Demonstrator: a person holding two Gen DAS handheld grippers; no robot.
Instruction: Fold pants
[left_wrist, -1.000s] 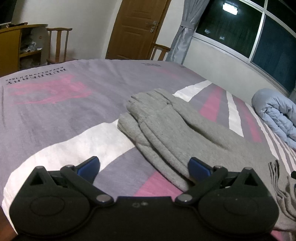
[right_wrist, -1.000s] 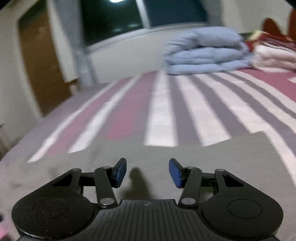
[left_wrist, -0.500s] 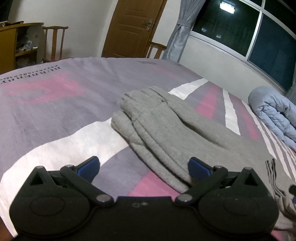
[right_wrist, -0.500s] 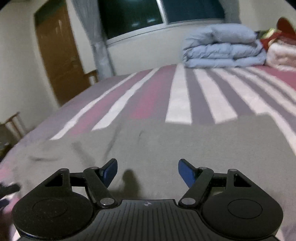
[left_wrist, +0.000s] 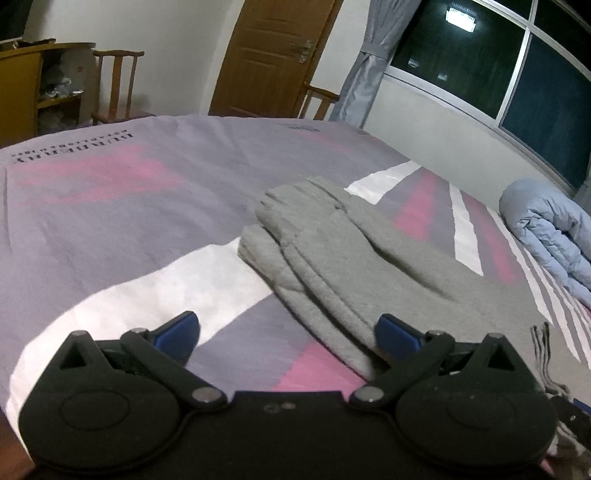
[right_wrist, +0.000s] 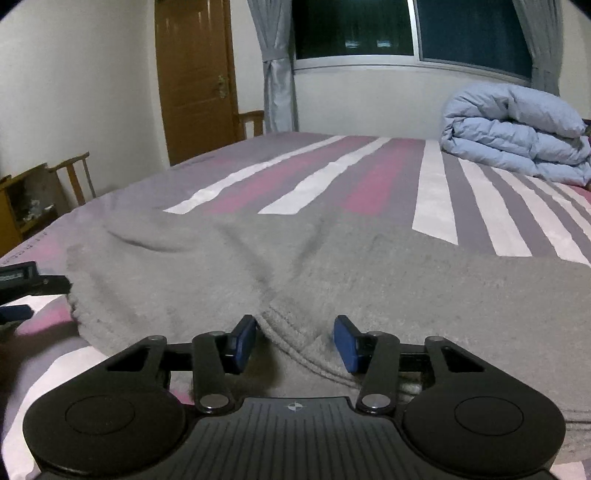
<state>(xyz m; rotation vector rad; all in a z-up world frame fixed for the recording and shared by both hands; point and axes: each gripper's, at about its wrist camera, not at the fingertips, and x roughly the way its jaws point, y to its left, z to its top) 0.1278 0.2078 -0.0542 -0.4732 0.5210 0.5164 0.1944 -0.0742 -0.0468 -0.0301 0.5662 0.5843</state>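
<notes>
Slippage is looming as the right gripper (right_wrist: 294, 341) is closing on the pants' (right_wrist: 332, 273) thick hem, while the left gripper (left_wrist: 286, 332) is hovering released, steadying nothing.

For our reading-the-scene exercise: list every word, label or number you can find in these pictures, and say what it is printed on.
Dark lettering on the bedspread, two lines, seen upside down: too blurred to read.
Small dark print further along the bedspread: too small to read.
Nothing readable on the pants.

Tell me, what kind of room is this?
Most likely a bedroom. There is a big bed with a striped cover, a folded blue quilt at its far end, and a curtained window beside a wooden door.
</notes>
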